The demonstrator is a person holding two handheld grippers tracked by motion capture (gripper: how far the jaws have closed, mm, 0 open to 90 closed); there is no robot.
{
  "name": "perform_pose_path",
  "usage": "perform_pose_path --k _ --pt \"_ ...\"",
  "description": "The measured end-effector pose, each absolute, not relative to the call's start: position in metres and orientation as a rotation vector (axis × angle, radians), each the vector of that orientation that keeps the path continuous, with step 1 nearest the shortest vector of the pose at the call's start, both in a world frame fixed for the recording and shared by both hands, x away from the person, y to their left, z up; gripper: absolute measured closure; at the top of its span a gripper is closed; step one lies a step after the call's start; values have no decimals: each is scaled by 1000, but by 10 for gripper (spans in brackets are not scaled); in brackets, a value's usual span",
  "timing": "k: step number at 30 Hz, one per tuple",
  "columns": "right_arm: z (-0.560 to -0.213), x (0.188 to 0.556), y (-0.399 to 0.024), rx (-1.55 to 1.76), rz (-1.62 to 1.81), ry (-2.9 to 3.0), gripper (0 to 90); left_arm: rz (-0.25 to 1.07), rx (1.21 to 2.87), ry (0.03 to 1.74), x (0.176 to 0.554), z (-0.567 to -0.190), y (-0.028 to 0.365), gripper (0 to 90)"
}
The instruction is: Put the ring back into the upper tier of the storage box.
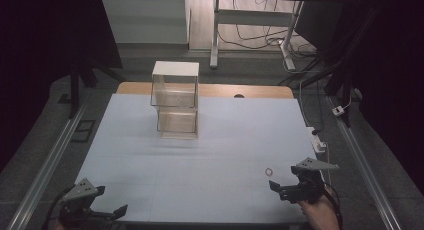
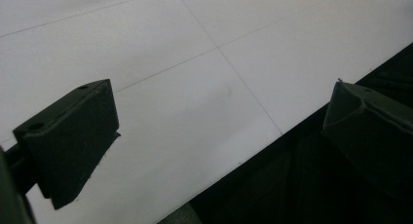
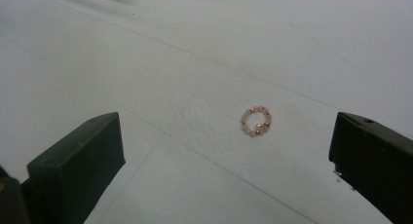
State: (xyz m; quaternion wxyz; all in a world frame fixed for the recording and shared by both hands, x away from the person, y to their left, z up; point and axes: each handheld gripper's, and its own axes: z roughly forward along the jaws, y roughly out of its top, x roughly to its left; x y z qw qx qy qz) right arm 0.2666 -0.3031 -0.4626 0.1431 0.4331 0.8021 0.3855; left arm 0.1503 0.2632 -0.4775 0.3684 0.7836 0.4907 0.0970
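White table (image 3: 146, 48), pink-and-gold beaded ring (image 3: 256, 121).

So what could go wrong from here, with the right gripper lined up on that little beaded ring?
The beaded ring is small and lies flat on the white mat; the right gripper, jaws wide open, might pinch it off-centre and flick it away. Pressing down to reach it could drag or wrinkle the mat. The left gripper hangs open over the table's near edge, so it likely cannot help catch a stray ring.
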Motion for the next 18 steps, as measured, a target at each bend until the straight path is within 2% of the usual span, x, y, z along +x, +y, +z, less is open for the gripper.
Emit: perform_pose_path --k 18 --pt "-479 301 -300 1325 947 2327 0 226 2010 1250 151 -478 264 3"
